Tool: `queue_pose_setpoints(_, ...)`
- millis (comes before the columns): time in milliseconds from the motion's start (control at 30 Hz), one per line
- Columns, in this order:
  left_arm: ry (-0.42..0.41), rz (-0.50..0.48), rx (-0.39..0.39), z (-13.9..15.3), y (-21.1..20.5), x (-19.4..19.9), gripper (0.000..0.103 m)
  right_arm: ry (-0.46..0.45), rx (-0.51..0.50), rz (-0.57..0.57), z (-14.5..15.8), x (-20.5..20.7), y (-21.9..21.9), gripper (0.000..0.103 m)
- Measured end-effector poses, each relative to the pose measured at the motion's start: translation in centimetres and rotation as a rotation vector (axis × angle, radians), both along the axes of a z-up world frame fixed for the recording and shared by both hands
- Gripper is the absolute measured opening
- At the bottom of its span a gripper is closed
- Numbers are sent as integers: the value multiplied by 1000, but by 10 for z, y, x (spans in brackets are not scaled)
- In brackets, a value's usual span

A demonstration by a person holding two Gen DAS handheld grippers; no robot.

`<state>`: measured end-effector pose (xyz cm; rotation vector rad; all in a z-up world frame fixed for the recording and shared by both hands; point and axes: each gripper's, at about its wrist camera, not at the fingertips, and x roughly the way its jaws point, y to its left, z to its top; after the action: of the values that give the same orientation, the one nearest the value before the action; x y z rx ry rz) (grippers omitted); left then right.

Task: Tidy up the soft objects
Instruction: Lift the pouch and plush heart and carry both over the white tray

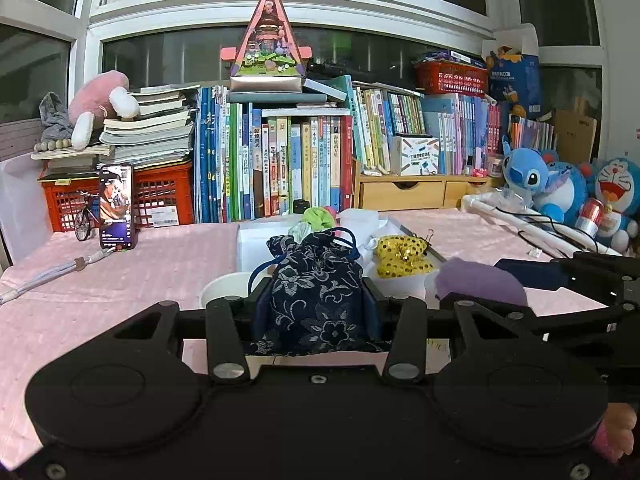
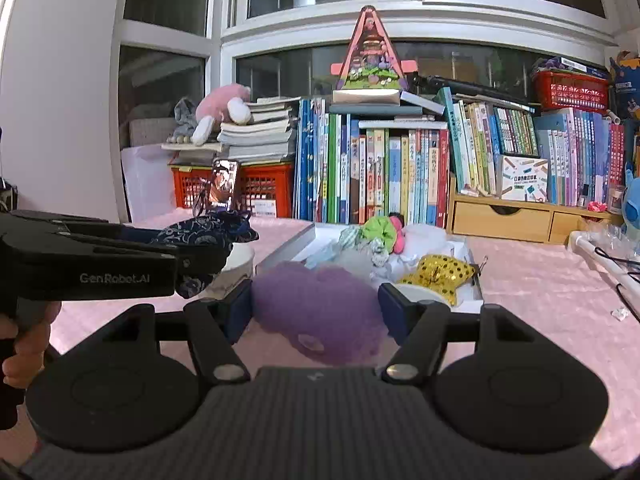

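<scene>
My left gripper (image 1: 316, 304) is shut on a dark blue floral drawstring pouch (image 1: 316, 292), held above a white bowl (image 1: 224, 284). In the right wrist view the left gripper (image 2: 208, 256) holds the pouch (image 2: 208, 230) over the bowl (image 2: 240, 260). My right gripper (image 2: 316, 308) is shut on a fuzzy purple soft object (image 2: 320, 312), which also shows in the left wrist view (image 1: 480, 280). A white box (image 2: 440, 248) behind holds a yellow sequined pouch (image 2: 438, 274), a green scrunchie (image 2: 378, 228) and other soft items.
A pink cloth covers the table (image 1: 120, 280). A phone (image 1: 116, 206) stands at the left by a red crate (image 1: 160, 196). Books (image 1: 280, 160) line the back. Plush toys (image 1: 560, 184) and white pipes (image 1: 532, 226) sit at the right.
</scene>
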<state>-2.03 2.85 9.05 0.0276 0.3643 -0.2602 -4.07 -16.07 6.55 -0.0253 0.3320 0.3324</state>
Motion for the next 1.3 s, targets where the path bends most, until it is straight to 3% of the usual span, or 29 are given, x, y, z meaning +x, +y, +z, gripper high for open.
queue_pose_setpoints(600, -13, -3, 4, 22, -9, 46, 43, -49, 9, -57, 20, 34, -17, 69)
queue_pose_setpoints(1300, 26, 24, -10, 49, -7, 122, 43, -36, -6, -103, 36, 86, -39, 69)
